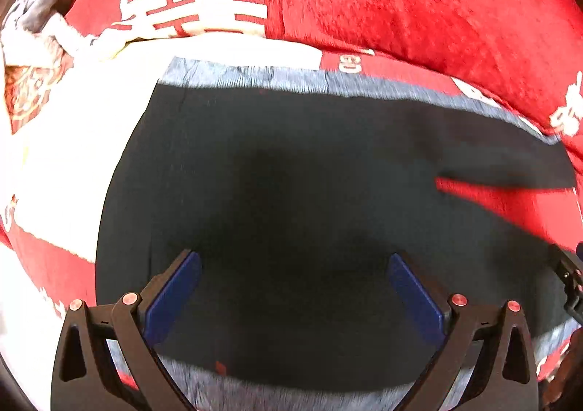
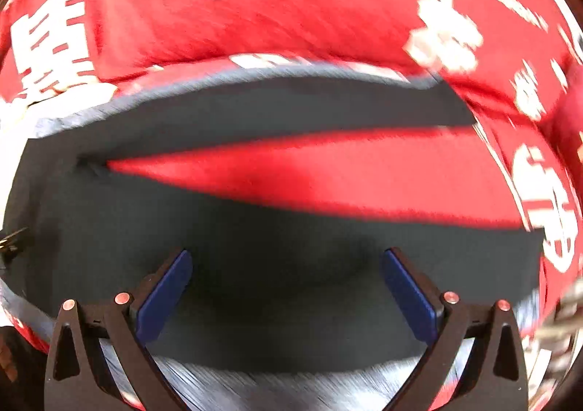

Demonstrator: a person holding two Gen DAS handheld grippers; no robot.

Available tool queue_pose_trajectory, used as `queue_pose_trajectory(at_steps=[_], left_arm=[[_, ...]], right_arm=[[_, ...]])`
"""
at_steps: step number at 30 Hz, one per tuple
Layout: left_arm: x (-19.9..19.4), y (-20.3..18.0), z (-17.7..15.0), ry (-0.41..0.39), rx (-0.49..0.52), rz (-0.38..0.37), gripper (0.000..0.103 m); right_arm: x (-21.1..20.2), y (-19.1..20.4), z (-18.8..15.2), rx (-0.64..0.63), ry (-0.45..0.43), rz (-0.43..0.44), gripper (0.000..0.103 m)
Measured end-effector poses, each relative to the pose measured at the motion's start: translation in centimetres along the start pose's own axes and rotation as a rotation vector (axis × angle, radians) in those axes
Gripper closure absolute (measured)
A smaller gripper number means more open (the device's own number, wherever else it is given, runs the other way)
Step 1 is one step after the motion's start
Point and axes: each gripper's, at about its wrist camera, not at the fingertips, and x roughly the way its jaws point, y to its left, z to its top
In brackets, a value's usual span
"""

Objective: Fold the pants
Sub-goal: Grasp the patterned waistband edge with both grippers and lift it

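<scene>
Left wrist view looks down on a red plush blanket (image 1: 419, 3) with large white characters, its nap fuzzy and bunched into a thick roll along the far side. On it lie the dark pants (image 1: 291, 163), a smooth matte fabric spread flat, edged above and below by a fuzzy grey-blue layer (image 1: 255, 77) that peeks out from beneath. At the left, crumpled white and patterned bedding (image 1: 40, 57) is piled against the blanket.

Right wrist view shows the two pant legs running off to the right, parted by a long wedge of red blanket (image 2: 309, 170) that narrows to a point at the crotch on the left.

Both tools point down at the cloth from just above it. The left claw (image 1: 294, 287) is spread wide, its blue-padded fingers (image 1: 175, 298) hanging over the seat of the pants, with nothing between them. The right claw (image 2: 287, 283) is likewise spread wide and empty, over the near leg (image 2: 291, 247). Motion blur smears the edges in both views.
</scene>
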Motion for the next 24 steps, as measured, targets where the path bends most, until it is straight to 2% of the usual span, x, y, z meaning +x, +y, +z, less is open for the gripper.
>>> queue_pose_trajectory(at_steps=[2,4,8,10,13,16,20,24], left_arm=[[0.8,-0.1,1.8,0.019,-0.007,0.021,0.000],[1.5,0.5,3.3,0.028,-0.020,0.013,0.000],[4.0,1.4,6.8,0.048,-0.050,0.030,0.000],[5.0,1.9,8.1,0.054,-0.063,0.036,0.000],[6.2,2.3,9.4,0.063,-0.066,0.037,0.000],[6.8,2.2,10.0,0.059,-0.054,0.030,0.000],[7.7,2.2,10.3,0.068,-0.035,0.024,0.000],[8.4,2.4,10.6,0.084,-0.040,0.019,0.000]], right_arm=[[0.7,2.2,2.5,-0.035,0.006,0.027,0.000],[1.1,3.2,3.6,-0.059,0.009,0.048,0.000],[4.5,5.4,7.9,-0.141,0.023,0.085,0.000],[6.2,6.4,9.9,-0.178,0.045,0.083,0.000],[8.4,8.1,12.1,-0.244,0.063,0.127,0.000],[10.2,10.9,13.9,-0.384,0.070,0.188,0.000],[11.8,15.4,15.1,-0.615,0.096,0.320,0.000],[13.3,18.9,15.3,-0.767,0.124,0.352,0.000]])
